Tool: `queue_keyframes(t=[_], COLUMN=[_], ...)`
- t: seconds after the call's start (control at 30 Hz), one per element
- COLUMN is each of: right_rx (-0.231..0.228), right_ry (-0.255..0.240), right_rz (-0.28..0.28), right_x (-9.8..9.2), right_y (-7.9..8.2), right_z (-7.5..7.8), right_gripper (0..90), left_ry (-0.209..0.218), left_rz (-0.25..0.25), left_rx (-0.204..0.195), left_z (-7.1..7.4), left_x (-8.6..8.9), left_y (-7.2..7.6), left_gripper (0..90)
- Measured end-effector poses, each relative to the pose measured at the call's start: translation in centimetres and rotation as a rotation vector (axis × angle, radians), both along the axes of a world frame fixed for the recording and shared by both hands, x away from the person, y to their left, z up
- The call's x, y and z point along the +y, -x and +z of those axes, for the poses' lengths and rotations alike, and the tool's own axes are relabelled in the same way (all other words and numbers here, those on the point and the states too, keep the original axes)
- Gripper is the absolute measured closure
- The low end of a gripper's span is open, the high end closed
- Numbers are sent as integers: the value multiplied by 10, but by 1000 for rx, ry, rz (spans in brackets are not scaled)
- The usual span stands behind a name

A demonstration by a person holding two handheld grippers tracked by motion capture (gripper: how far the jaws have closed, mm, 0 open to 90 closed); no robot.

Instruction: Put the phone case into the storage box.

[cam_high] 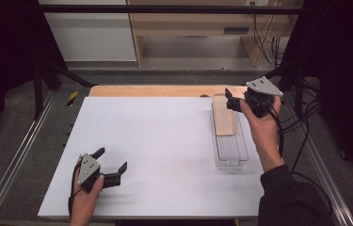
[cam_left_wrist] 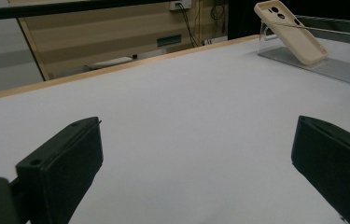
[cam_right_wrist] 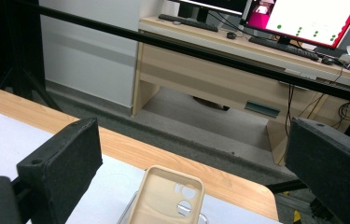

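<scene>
A beige phone case (cam_high: 223,117) leans in the far end of a clear plastic tray (cam_high: 231,157) at the table's right side. My right gripper (cam_high: 229,100) hovers just above the top of the case, open; in the right gripper view the case (cam_right_wrist: 168,198) shows its inner side low between the wide-apart jaws, untouched. My left gripper (cam_high: 111,159) rests low over the white table top (cam_high: 155,141) at the front left, open and holding nothing. From the left gripper view the case (cam_left_wrist: 291,30) stands tilted in the tray (cam_left_wrist: 336,67) far off at the upper right.
A wooden board edge (cam_high: 155,90) runs along the table's far side. A black bar (cam_right_wrist: 186,46) crosses in front of a desk (cam_right_wrist: 238,70) with monitors. Metal rails (cam_high: 14,160) flank the table, and cables (cam_high: 301,117) hang at the right.
</scene>
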State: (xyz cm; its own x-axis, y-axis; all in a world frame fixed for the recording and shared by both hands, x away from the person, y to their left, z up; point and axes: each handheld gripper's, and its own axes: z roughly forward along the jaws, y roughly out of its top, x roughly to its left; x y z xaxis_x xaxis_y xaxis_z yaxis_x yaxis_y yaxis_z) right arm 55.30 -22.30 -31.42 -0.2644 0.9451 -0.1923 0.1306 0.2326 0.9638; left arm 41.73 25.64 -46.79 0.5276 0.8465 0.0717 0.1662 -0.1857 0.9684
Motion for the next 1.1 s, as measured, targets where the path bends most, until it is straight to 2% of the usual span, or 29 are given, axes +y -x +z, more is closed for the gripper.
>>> queue_keyframes(t=[0.27, 0.77, 1.1], right_rx=[-15, -27, -13], right_ry=[-21, -123, -143], right_rz=[5, 13, 40], right_x=[-3, -16, -15], right_y=[3, 9, 12], right_z=[1, 1, -2], right_gripper=[44, 38, 35], left_ry=[1, -6, -4], left_rz=[5, 2, 11], left_rx=[-2, -9, -12], left_z=[1, 2, 2], left_x=[3, 5, 8], left_y=[0, 1, 1], left_gripper=[21, 22, 23])
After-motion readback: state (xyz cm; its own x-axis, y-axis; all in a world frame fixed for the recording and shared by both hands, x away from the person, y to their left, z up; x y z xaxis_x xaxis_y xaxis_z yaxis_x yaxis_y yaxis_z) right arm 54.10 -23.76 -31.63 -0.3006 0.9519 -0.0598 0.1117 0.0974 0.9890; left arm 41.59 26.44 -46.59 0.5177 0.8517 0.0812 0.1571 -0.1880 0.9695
